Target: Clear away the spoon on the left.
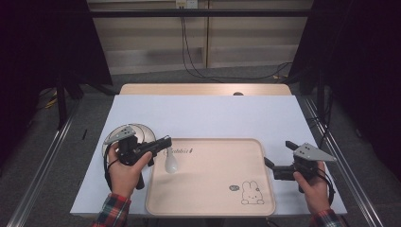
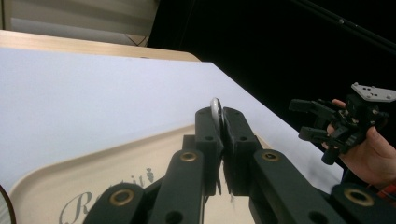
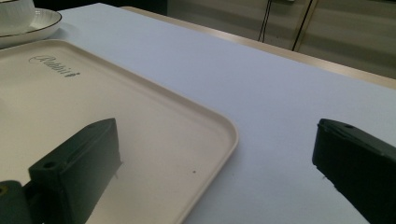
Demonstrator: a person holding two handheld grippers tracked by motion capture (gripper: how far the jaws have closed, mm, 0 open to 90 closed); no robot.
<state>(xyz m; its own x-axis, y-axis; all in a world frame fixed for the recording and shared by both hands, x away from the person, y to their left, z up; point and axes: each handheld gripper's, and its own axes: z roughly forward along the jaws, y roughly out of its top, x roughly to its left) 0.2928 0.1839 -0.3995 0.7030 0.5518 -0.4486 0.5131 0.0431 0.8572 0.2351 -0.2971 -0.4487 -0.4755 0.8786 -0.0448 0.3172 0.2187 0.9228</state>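
Black jaws of your left gripper (image 2: 220, 126) are clamping together on the thin handle of a white ceramic spoon (image 1: 170, 162), whose bowl is hanging down over the upper left corner of the cream plastic tray with a rabbit drawing (image 1: 213, 208), presumably so you can lay it there. You are holding your right gripper (image 1: 279, 155) with its jaws standing wide apart and empty at the tray's right edge, probably waiting. Its own view is revealing a white gold-rimmed saucer (image 3: 32, 23) beyond the tray's far corner, while the high view is showing that dish partly hidden under your left hand (image 1: 124, 171).
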